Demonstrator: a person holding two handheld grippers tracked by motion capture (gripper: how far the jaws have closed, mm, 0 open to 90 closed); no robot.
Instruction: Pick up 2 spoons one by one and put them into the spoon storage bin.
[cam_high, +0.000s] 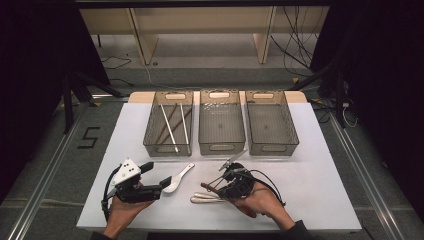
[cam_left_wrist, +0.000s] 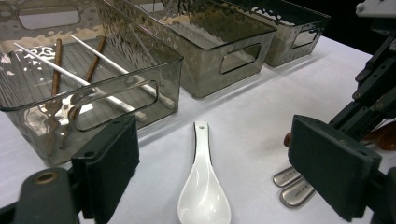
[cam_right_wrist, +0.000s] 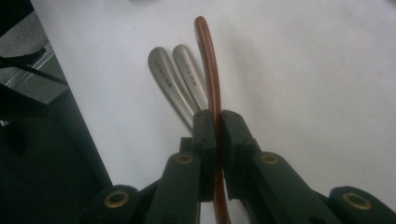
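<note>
My right gripper (cam_right_wrist: 218, 122) pinches shut mid-handle on the brown spoon (cam_right_wrist: 211, 70), which looks light, stiff and slick, while my left gripper (cam_left_wrist: 224, 163) stands open, empty.

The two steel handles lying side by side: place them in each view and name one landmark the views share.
High view: two steel handles lie low and centre, left of the right hand-held gripper.
Left gripper view: their ends show at lower right.
Right gripper view: they lie upper centre, left of the brown handle clamped in the jaws.
Shared landmark: the white table cover.
</note>
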